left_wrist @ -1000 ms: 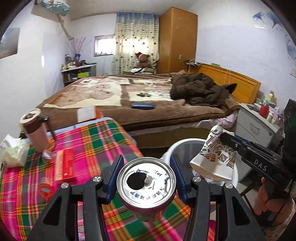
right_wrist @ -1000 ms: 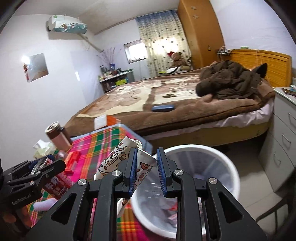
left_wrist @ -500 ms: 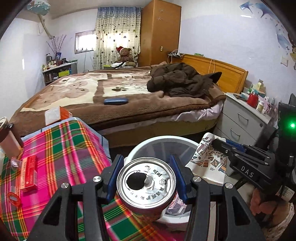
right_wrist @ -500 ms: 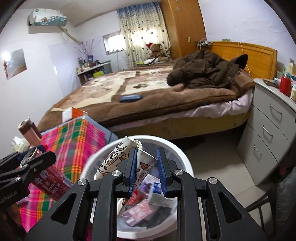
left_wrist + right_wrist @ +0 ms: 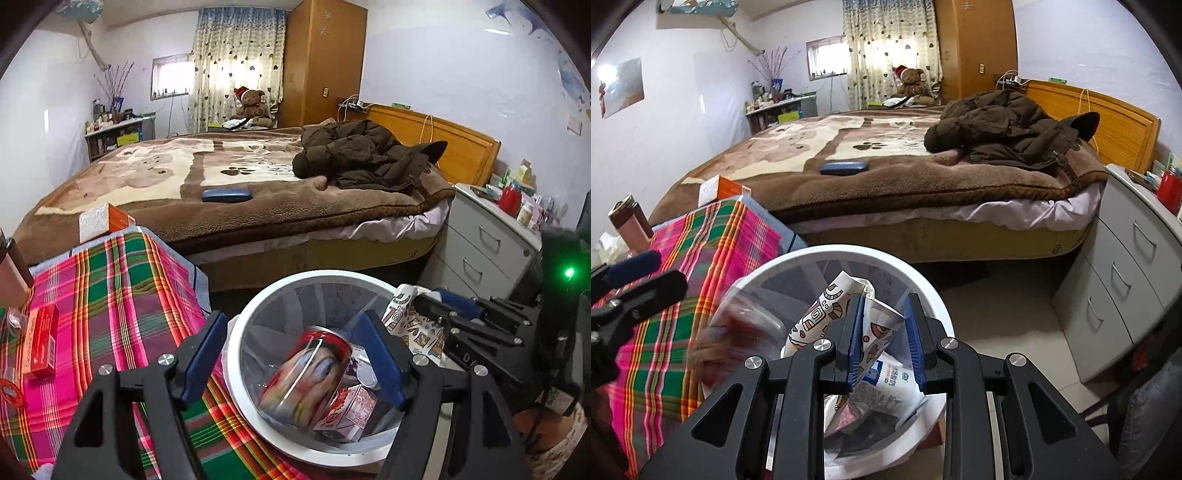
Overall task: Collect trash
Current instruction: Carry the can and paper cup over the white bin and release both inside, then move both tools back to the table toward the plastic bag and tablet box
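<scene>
Left gripper (image 5: 291, 354), lower centre: jaws now spread, can (image 5: 306, 376) released, dropping into white bin (image 5: 236, 347). Right gripper (image 5: 882, 336): loosening on crumpled paper cup (image 5: 827, 314) above bin. Can disposed; cup next.

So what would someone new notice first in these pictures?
A motion-blurred drink can dropping into the white trash bin, between the open left gripper. Over the bin's right side, the right gripper pinches a patterned paper cup. Behind lies a brown-blanketed bed.
</scene>
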`<action>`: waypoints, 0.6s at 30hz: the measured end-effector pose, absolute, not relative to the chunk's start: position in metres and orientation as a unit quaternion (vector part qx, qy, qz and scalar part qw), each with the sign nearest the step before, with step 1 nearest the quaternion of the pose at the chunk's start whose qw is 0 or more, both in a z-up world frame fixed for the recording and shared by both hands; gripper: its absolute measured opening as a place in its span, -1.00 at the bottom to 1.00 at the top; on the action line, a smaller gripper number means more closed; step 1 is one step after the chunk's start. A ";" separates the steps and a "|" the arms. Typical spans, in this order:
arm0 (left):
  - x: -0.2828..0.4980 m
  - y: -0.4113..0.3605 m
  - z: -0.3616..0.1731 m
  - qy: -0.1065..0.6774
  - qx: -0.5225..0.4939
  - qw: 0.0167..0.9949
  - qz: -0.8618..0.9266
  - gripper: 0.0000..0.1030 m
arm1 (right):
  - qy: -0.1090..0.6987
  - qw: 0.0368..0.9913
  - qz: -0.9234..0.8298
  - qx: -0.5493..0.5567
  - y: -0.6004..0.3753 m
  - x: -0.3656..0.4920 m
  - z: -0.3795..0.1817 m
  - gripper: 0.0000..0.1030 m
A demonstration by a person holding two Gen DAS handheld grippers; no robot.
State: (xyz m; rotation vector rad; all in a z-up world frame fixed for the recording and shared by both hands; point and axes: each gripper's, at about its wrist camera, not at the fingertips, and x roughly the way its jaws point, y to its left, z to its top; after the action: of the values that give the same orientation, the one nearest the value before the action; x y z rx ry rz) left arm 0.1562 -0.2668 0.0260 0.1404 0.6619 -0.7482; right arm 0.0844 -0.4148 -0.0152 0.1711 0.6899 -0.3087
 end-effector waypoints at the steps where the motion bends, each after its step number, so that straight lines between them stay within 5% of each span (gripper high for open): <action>1: 0.156 -0.266 0.027 0.317 0.065 0.875 -0.360 0.47 | 0.337 0.926 -0.151 0.083 -0.414 0.084 -0.015 -0.46; 4: 0.155 -0.262 0.029 0.312 0.068 0.878 -0.356 0.53 | 0.334 0.926 -0.152 0.085 -0.412 0.082 -0.014 0.09; 5: 0.155 -0.260 0.030 0.312 0.066 0.878 -0.356 0.53 | 0.332 0.927 -0.150 0.086 -0.412 0.082 -0.013 0.13; 18: 0.151 -0.231 0.037 0.307 0.052 0.888 -0.338 0.53 | 0.311 0.934 -0.147 0.097 -0.401 0.075 -0.002 0.13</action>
State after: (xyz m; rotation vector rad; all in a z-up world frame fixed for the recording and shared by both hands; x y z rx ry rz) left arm 0.1505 -0.2313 0.0370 0.1078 0.6380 -0.7026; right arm 0.0752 -0.4008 -0.0022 0.1985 0.6353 -0.3008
